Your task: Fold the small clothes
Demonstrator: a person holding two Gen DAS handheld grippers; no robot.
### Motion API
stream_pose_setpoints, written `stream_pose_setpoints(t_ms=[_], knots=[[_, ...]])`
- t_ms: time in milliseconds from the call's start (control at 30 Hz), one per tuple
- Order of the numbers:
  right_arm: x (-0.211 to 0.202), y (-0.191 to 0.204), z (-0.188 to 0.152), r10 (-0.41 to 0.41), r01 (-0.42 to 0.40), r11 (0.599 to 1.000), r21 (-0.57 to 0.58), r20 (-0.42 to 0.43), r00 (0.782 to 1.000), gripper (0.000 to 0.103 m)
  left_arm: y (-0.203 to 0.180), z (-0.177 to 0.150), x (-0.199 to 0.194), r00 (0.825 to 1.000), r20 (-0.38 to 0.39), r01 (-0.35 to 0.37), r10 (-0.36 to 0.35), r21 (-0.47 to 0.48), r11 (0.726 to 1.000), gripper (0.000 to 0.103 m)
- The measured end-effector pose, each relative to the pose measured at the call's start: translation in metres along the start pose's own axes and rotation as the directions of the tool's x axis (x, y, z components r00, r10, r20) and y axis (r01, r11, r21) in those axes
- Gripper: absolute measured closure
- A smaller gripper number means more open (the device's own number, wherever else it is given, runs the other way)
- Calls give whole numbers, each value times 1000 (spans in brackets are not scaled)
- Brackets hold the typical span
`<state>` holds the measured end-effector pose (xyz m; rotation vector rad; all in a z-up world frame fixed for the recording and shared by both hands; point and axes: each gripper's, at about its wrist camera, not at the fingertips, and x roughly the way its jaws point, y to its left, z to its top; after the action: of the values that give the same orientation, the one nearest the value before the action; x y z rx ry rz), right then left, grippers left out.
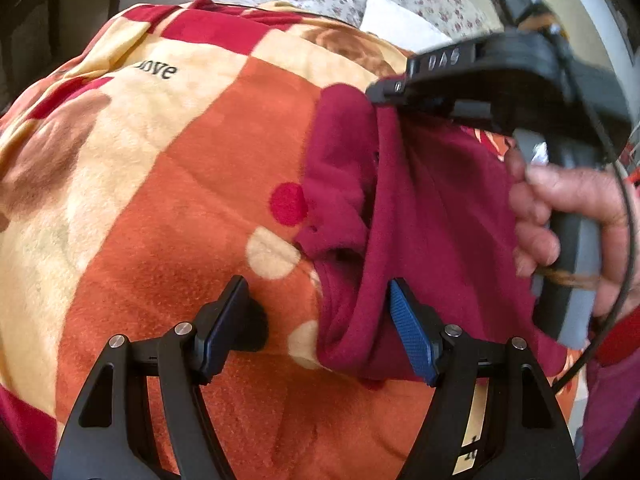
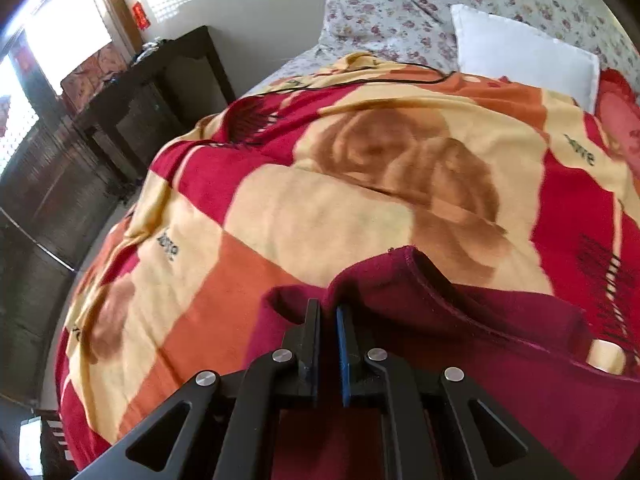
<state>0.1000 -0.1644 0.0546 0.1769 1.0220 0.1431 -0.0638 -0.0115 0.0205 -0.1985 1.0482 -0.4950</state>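
Note:
A small maroon fleece garment [image 1: 432, 208] lies bunched on the right of the blanket. In the left wrist view my right gripper [image 1: 384, 94] comes in from the upper right, held by a hand [image 1: 560, 208], and pinches the garment's top edge, pulling it up into a ridge. The right wrist view shows that gripper [image 2: 329, 308] shut, with a fold of the maroon garment [image 2: 400, 292] caught between its pads. My left gripper [image 1: 316, 312] stands open low over the blanket. The garment's lower left edge lies between its fingers, and the blue pad [image 1: 408, 328] is against the cloth.
A plush orange, cream and red blanket [image 1: 180, 200] covers the bed [image 2: 320, 208]. A white pillow [image 2: 520, 52] and floral bedding [image 2: 380, 12] lie at the far end. A thin black cable [image 2: 400, 68] crosses the blanket's far edge. Dark wooden furniture [image 2: 132, 112] stands left of the bed.

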Motion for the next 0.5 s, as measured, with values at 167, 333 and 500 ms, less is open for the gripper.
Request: stream_pose_setpoints(t_ms=[167,333,500], knots=[[2,-7,-3,21,-18,999,48,-50,999,90,7,-5,2,999,-8,46,-46,-35,998,31],[0,12,-3,-31,31,1000,-2,-111,993,41,10,-10,0,998,1,68,-68,-41,997,31],[22,43,-2,-190,167,974,-152,-153,970,31,12,-14,0,997,9,74,-73,-42,996,29]])
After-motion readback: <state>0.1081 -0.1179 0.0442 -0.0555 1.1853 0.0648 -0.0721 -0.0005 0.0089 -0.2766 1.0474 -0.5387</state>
